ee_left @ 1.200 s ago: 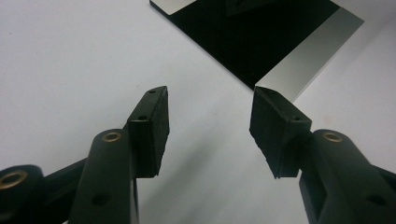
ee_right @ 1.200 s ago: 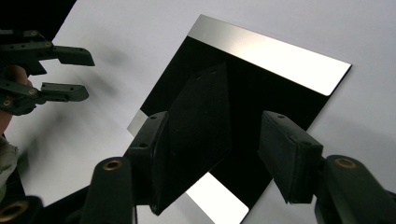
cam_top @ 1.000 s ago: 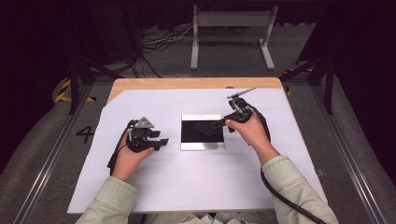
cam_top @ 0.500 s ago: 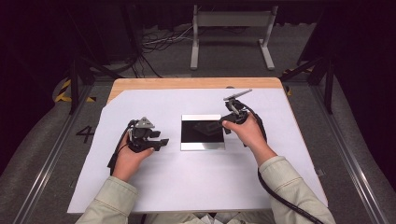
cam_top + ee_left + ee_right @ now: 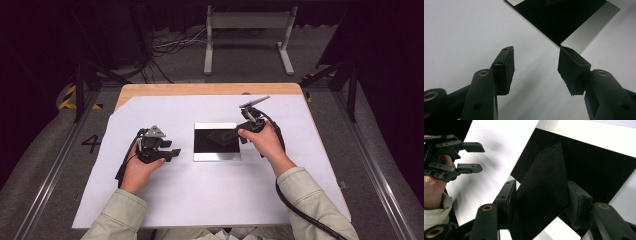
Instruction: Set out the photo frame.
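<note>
A dark glossy panel (image 5: 216, 140) with silver strips along its near and far edges lies flat in the middle of a white sheet (image 5: 210, 200). My right gripper (image 5: 244, 132) sits at the panel's right edge. In the right gripper view its jaws have just been closing on a thin black flat piece (image 5: 544, 182) with two small holes at its far end, and the piece reaches from pad to pad. My left gripper (image 5: 175, 152) rests on the sheet left of the panel, open with nothing in it. Its fingertips (image 5: 506, 57) point at the panel's near corner (image 5: 586, 32).
The white sheet covers a wooden table (image 5: 200, 89) whose far edge shows bare. A metal stand (image 5: 247, 30) and cables (image 5: 170, 42) sit on the floor beyond. Rails run along the floor on both sides. The left gripper (image 5: 481, 156) also appears in the right gripper view.
</note>
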`<state>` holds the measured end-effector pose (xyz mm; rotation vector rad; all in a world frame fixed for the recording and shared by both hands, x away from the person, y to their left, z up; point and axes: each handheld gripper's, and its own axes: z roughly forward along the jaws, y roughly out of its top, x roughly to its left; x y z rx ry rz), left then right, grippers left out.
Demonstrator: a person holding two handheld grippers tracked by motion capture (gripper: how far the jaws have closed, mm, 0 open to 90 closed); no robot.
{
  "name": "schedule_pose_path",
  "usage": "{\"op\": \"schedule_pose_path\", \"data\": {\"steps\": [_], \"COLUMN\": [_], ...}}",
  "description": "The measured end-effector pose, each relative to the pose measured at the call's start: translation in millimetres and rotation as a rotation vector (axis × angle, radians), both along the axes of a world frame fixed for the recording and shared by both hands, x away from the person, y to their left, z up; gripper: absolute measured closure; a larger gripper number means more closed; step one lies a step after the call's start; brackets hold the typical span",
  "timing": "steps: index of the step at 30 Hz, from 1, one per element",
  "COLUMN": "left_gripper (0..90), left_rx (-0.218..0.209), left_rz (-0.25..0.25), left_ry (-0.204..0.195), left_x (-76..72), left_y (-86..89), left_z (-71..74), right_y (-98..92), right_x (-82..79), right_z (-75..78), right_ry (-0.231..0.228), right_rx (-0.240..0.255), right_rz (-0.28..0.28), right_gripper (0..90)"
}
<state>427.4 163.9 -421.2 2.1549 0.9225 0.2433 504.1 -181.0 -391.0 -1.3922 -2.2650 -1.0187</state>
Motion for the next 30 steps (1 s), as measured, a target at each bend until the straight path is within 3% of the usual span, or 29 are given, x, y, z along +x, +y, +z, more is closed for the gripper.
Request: {"op": "schedule_pose_path", "data": {"steps": [5,11,20,30], "left_gripper": [47.9,47.8,47.8,47.7], "left_rx": [-0.001,-0.007,-0.007,-0.004], "left_rz": [0.002,0.005,0.004,0.003], "left_ry": [-0.002,0.003,0.002,0.000], "left_x": [0.0,-0.2,-0.2,-0.4], "left_y": [0.0,0.2,0.5,1.8], "left_z": [-0.3,-0.3,-0.1,1.1], "right_y": [-3.0,-3.8,-3.7,-8.7], "right_x": [1.9,2.6,1.3,-9.0], "right_z": [-0.7,-0.3,0.4,9.3], "right_ry": [0.037,0.045,0.028,0.007], "right_rx": [0.018,0.021,0.003,0.012], "right_rz": [-0.026,-0.040,-0.023,0.023], "right_gripper": [53.5,56.3,58.0,65.8]}}
